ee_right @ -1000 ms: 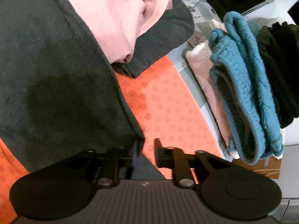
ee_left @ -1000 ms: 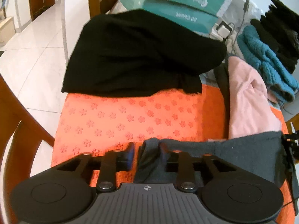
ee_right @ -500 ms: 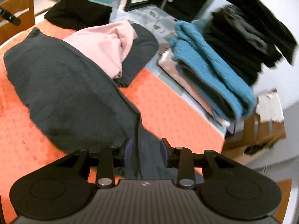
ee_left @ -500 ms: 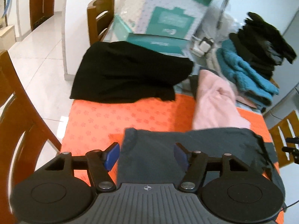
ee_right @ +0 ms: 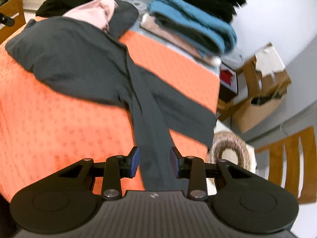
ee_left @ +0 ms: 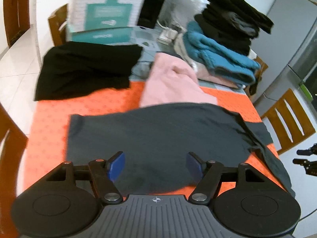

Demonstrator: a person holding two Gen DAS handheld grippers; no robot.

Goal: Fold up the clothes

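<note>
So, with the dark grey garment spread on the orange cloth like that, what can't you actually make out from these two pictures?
- Left wrist view: the dark grey garment's near hem is hidden behind the left gripper.
- Right wrist view: the grey sleeve's end runs behind the right gripper.
- Both views: motion blur smears the print on the orange patterned tablecloth.
- Left wrist view: lettering on the teal and white cardboard box is too blurred to read.
</note>
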